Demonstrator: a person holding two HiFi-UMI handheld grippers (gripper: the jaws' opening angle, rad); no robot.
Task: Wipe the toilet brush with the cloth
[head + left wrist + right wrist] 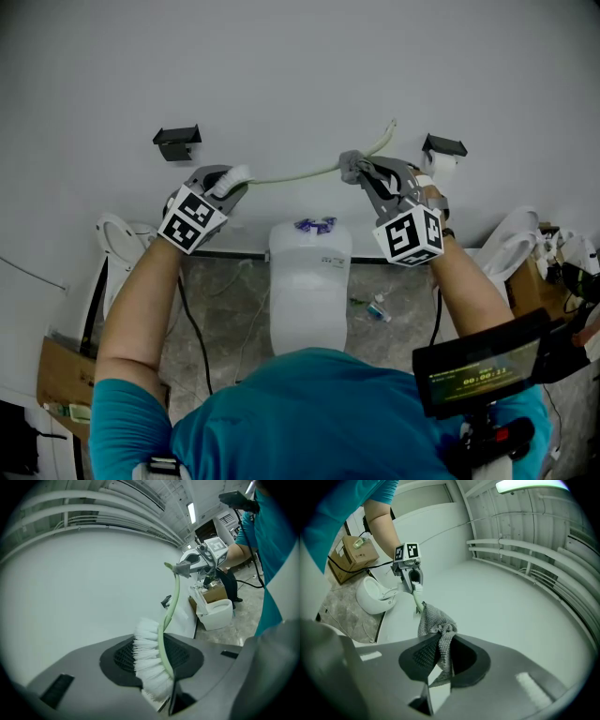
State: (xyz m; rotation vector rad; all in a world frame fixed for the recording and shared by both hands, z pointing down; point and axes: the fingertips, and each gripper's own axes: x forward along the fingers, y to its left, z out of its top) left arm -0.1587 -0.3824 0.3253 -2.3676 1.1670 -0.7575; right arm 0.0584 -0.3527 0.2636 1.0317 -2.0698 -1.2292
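The toilet brush has a pale green curved handle [298,174] and white bristles [149,660]. My left gripper [232,180] is shut on the brush head, with the bristles sticking out between its jaws [157,665]. The handle arches away toward the white wall. My right gripper [356,170] is shut on a grey knitted cloth [437,629], which is bunched around the handle [417,603] partway along it. The same cloth [183,567] shows near the handle's far end in the left gripper view. Both grippers are raised in front of the wall.
A white toilet [309,281] with purple items [316,225] on its tank stands directly below. More toilet bowls stand at the left [117,234] and right [511,248]. Two black brackets [178,141] [443,145] are on the wall. A cardboard box [61,375] and a small bottle [378,309] are on the floor.
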